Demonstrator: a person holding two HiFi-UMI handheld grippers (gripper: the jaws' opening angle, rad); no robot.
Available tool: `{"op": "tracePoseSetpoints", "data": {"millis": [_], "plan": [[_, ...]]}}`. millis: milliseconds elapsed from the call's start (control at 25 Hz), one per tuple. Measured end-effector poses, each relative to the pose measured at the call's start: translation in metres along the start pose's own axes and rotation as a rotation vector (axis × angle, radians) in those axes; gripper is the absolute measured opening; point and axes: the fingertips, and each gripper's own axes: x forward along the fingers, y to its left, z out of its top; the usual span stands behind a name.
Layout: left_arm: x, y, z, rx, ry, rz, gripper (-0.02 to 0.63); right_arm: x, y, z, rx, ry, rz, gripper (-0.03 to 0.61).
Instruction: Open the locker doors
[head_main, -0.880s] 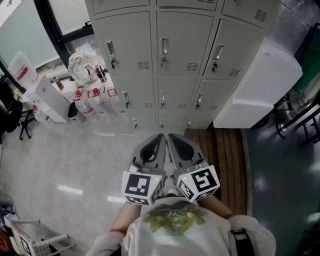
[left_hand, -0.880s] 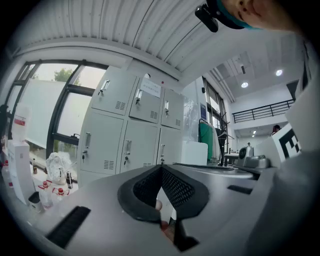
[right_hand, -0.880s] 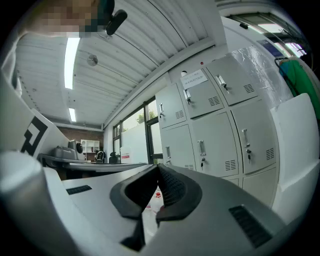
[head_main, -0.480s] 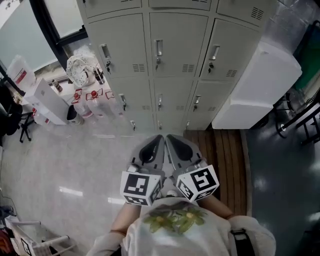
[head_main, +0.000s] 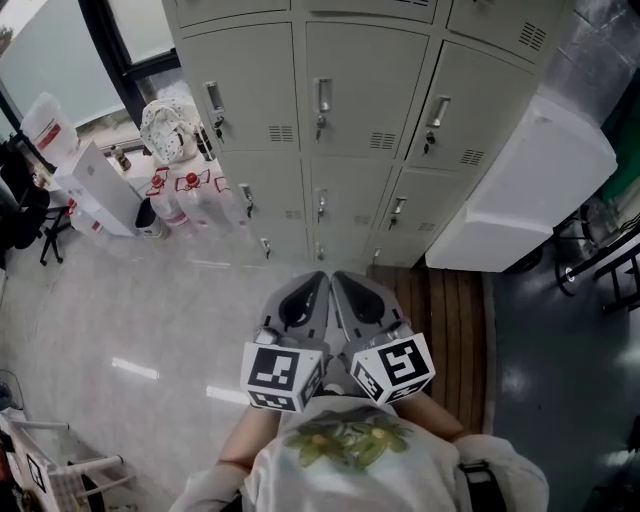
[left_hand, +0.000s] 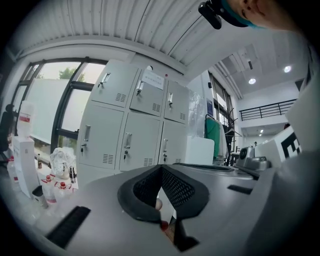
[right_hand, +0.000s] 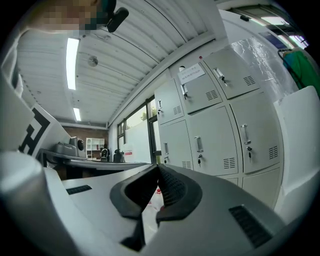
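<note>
Barely shifted over the last second: just a slight drift of the bank of lockers (head_main: 330, 130) in the head view, with nothing opened or touched. Still shut along the whole front, every door flush. Still held low against the chest, left gripper (head_main: 320, 278) and right gripper (head_main: 338, 276) side by side, tips almost touching each other and well apart from the lockers. Closed up on both, pads meeting at the tips with nothing between them (plain in each gripper view). So no start on the task yet; judged to be the approach step, with a reach forward to a handle needed first.

Standing straight ahead across the pale floor (head_main: 150, 320): light grey steel, three columns wide. Fitted on each door (head_main: 365, 60) with an upright metal handle (head_main: 323, 97) near the left edge, a small key lock (head_main: 320, 122) just below it, and a vent grille (head_main: 384, 141) toward the lower right corner.
</note>
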Motion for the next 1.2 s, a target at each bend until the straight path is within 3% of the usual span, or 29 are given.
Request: {"op": "tracePoseSetpoints", "data": {"millis": [440, 880, 1200], "plan": [[0.020, 0.040, -0.011, -0.037, 0.025, 0.040, 0.028, 0.044, -0.005, -0.013, -0.029, 0.010, 0.025, 0.029], [0.060, 0.151, 0.015, -0.014, 0.010, 0.025, 0.028, 0.161, 0.000, -0.011, -0.001, -0.010, -0.015, 0.029], [0.080, 0.233, 0.025, -0.043, 0.022, 0.039, 0.028, 0.246, 0.012, -0.017, 0.006, 0.005, -0.008, 0.029]]}}
